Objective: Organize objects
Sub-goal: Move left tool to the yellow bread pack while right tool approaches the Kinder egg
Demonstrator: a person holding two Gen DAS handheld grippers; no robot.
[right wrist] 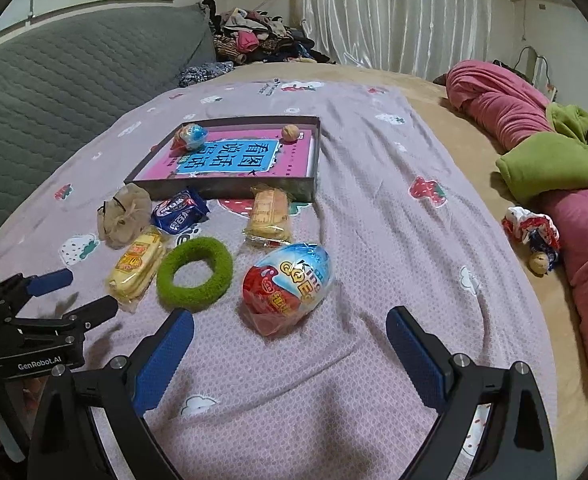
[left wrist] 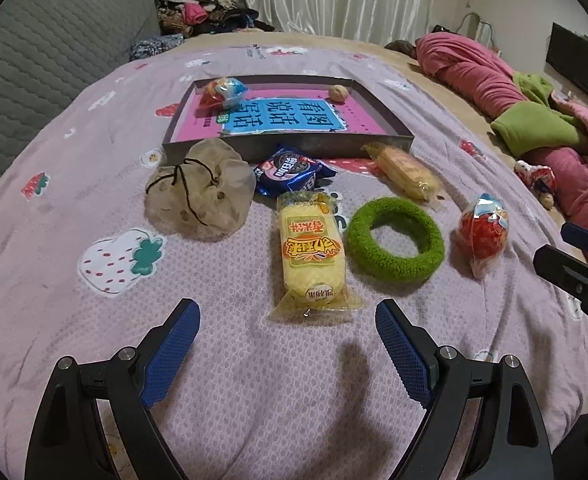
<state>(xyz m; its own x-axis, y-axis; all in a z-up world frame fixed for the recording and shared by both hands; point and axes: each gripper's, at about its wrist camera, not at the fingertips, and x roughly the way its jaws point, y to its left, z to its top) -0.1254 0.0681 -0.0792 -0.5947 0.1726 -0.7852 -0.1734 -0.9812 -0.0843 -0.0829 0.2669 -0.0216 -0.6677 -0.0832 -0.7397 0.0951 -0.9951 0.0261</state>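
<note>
— Where, the loose things?
— On the lilac bedspread (left wrist: pixel 253 380), before the shallow box (left wrist: pixel 398 130): two yellow snack packs (left wrist: pixel 312 248), one blue packet (left wrist: pixel 289 172), one green ring (left wrist: pixel 394 234), one mesh pouch (left wrist: pixel 199 192), one wrapped egg (right wrist: pixel 287 284). Pouch contents unclear.
— Grippers?
— Left gripper (left wrist: pixel 287 320) and right gripper (right wrist: pixel 289 326) both spread wide, holding nothing.

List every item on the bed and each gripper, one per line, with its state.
box tray: open, holds a book, a wrapped egg and a walnut
yellow cake pack: sealed, flat on the sheet
green ring: flat, outside the tray
wrapped egg: wrapped, on its side
drawstring pouch: cinched shut
blue cookie pack: sealed
left gripper: open, empty
right gripper: open, empty
</note>
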